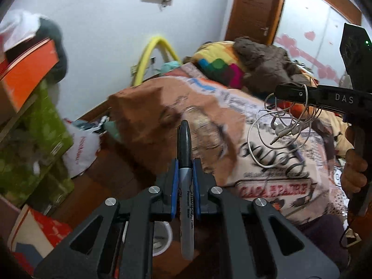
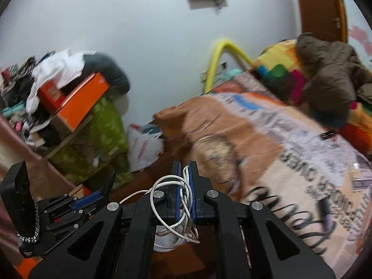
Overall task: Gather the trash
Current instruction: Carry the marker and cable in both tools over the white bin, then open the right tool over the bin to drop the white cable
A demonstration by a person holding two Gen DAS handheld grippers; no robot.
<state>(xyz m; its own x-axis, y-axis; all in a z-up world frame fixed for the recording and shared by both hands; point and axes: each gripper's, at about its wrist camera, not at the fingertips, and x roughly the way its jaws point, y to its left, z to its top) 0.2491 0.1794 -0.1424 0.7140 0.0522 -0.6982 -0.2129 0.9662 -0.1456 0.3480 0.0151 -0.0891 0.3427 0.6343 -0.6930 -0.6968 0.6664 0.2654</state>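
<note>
Left gripper (image 1: 185,162) fingers pinching black permanent marker (image 1: 185,176), cap pointing forward. Right gripper (image 2: 185,167) fingers clamped on tangled white earphone cable (image 2: 183,200). Beyond: printed bedspread (image 2: 267,139), white plastic bag (image 2: 144,148) on floor, orange box (image 2: 81,102).

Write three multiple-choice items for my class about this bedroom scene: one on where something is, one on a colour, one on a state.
1. Where is the marker?
A. lying on the bed
B. between the left gripper's fingers
C. on the floor

2. What colour is the box on the cluttered shelf?
A. orange
B. blue
C. white

3. What is the state of the right gripper?
A. wide open and empty
B. shut on nothing
C. shut on a white cable

Answers:
1 B, the marker stands upright between the blue pads.
2 A, its side is bright orange.
3 C, loops of cable are pinched between the closed fingers.
</note>
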